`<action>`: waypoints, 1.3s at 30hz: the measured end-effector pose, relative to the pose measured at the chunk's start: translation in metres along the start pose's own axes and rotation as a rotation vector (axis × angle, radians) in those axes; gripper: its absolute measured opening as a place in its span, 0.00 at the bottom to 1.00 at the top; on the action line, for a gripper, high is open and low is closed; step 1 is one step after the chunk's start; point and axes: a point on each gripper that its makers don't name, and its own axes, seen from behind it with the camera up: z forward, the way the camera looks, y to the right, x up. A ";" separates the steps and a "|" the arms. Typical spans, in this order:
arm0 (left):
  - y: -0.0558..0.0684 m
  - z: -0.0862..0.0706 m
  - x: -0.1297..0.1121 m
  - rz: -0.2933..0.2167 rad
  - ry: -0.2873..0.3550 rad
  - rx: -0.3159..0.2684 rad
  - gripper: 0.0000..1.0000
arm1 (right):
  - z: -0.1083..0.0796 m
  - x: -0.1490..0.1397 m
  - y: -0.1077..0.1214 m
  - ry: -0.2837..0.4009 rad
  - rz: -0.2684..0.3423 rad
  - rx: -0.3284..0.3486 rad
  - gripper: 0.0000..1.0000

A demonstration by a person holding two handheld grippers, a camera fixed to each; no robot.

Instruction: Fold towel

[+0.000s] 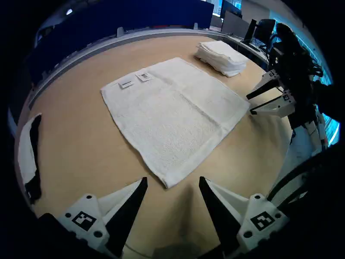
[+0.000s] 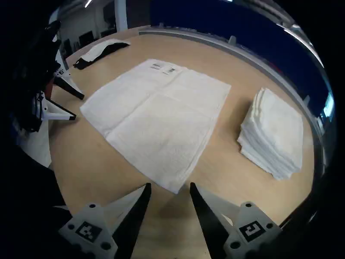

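Tool status first. On the left tool [image 1: 172, 180]: spread wide, gripping nothing, hovering just short of one corner of the towel [image 1: 172, 112]. Same deal on the right tool [image 2: 170, 185]: released, fingers apart, aimed at the neighbouring corner from its own side. Can also spot each one from the other's camera, just off the edge of the cloth, jaws apart, nothing between them.

As for the towel: lying flat and fully spread on the bench [image 1: 77, 142], one layer as far as can be told, with two small tags [image 1: 144, 76] showing near the far edge. Faint crease lines across the middle, but no actual fold in it. So, judging progress: pretty much at zero for this one. No corner pinched, no edge lifted, nothing doubled over.

Off to the side, well apart from the spread towel: a neat stack of folded towels [image 1: 222, 56], so probably looking at where this one ends up. Also a black-and-white cloth [image 1: 30, 159] near the bench edge, not involved by the look of it.

Left to do, by my guess: close on both near corners, carry them over to the tagged edge, then fold again down to stack size. Basically the whole job ahead.
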 end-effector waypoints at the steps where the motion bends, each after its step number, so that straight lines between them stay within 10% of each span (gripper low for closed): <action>1: 0.000 0.001 -0.001 0.000 -0.004 0.002 0.84 | 0.001 0.000 0.000 0.000 0.002 -0.001 0.62; 25: -0.011 0.006 -0.010 0.040 -0.053 0.043 0.52 | 0.007 -0.003 -0.001 0.002 0.027 -0.005 0.37; 39: -0.019 0.010 -0.011 0.048 -0.060 0.070 0.17 | 0.007 -0.003 -0.004 0.008 0.042 -0.002 0.20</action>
